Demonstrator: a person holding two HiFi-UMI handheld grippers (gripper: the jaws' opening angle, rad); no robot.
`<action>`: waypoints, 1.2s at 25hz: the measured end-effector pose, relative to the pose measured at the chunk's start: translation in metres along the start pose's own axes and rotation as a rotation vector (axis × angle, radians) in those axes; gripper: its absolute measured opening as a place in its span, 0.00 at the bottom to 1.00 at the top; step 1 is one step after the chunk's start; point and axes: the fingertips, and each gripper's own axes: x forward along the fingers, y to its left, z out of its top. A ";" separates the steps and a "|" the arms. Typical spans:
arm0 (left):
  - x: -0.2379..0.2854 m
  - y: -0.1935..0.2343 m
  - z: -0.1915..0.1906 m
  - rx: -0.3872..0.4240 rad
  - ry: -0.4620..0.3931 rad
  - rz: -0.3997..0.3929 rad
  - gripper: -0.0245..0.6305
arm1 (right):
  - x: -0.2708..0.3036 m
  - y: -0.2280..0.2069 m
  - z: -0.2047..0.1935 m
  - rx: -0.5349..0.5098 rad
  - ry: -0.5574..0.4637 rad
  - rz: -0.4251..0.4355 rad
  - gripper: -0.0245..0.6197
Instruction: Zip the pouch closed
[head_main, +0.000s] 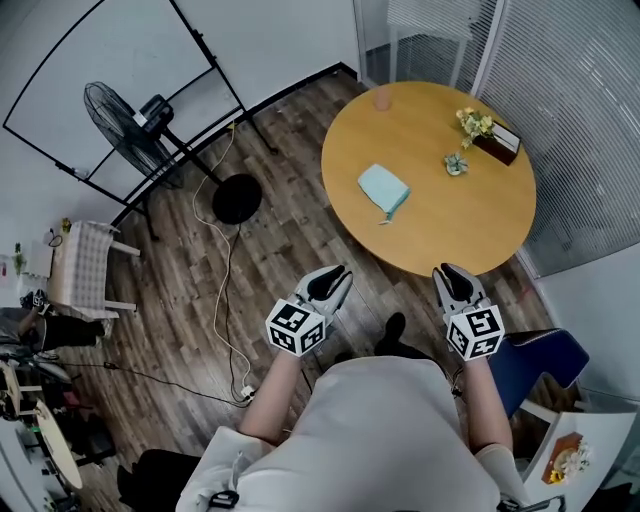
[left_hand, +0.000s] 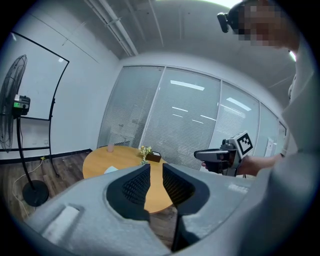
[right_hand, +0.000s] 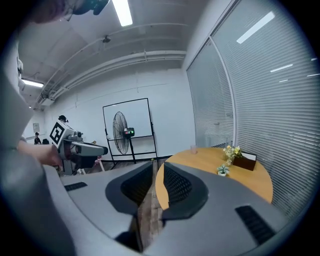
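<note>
A light blue pouch (head_main: 383, 190) lies flat on the round wooden table (head_main: 480, 220), left of its middle, with its zip pull toward the near edge. It shows small in the left gripper view as a pale patch, the pouch (left_hand: 111, 170). Both grippers hang over the wooden floor, short of the table and close to the person's body. The left gripper (head_main: 335, 280) (left_hand: 156, 167) holds nothing, and only a narrow slit shows between its jaws. The right gripper (head_main: 447, 277) (right_hand: 154, 167) is likewise empty with its jaws nearly touching. Each gripper sees the other beside it.
On the table stand a small potted plant (head_main: 456, 164), a brown box with flowers (head_main: 497, 140) and a pink cup (head_main: 382, 98). A standing fan (head_main: 125, 125), a whiteboard frame, a black round base (head_main: 237, 198) and a floor cable lie left. A blue chair (head_main: 535, 360) is at right.
</note>
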 end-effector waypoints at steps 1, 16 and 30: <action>0.011 0.001 -0.003 -0.001 0.005 0.003 0.15 | 0.006 -0.010 -0.002 0.000 0.002 0.009 0.14; 0.122 0.026 -0.006 -0.012 0.060 0.075 0.15 | 0.075 -0.103 -0.025 0.038 0.074 0.128 0.14; 0.187 0.094 -0.035 -0.009 0.186 0.001 0.15 | 0.154 -0.128 -0.048 0.090 0.169 0.106 0.14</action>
